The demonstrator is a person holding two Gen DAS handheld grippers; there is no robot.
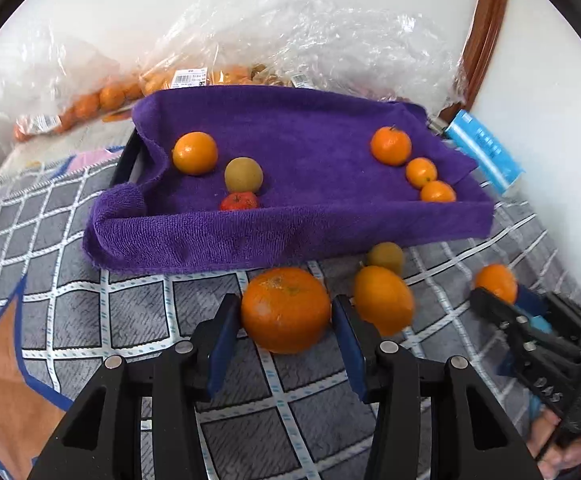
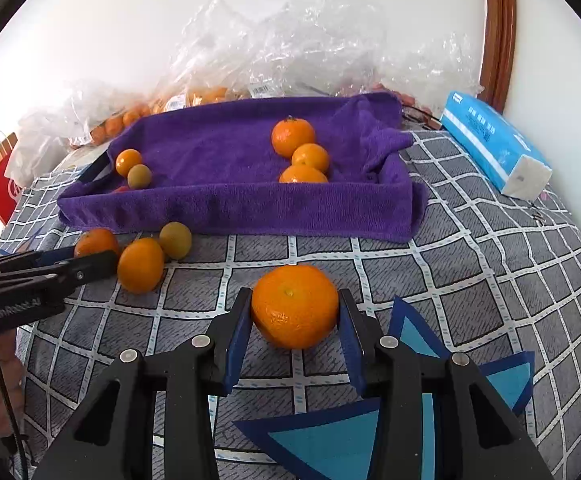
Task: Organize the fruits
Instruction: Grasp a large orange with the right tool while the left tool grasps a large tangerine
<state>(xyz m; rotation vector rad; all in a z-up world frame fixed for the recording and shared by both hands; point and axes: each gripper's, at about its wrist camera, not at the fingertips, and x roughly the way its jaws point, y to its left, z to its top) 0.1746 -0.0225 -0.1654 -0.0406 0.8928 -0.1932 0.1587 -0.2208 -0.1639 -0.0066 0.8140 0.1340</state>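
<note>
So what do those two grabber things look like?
Both the left gripper and the right gripper are chunky black plastic with round silver bolts. Their fingers have flat dark blue pads. Seen from the side, the left one carries small white lettering, and a thin black cable hangs by it.

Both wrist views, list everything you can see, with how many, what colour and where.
Towel: one, purple, draped over a dark tray.
Towel fruit: six; orange, green-brown and red at left, three orange at right.
Loose fruit: two, orange and green-brown, on the cloth before the towel.
Plastic bags: several, clear, some holding oranges, behind the towel.
Tissue pack: one, blue and white, right of the towel.
Checked cloth: one, grey and white, under everything.
Left claw: black, blue pads, shut on left orange.
Right claw: same, shut on right orange.
</note>
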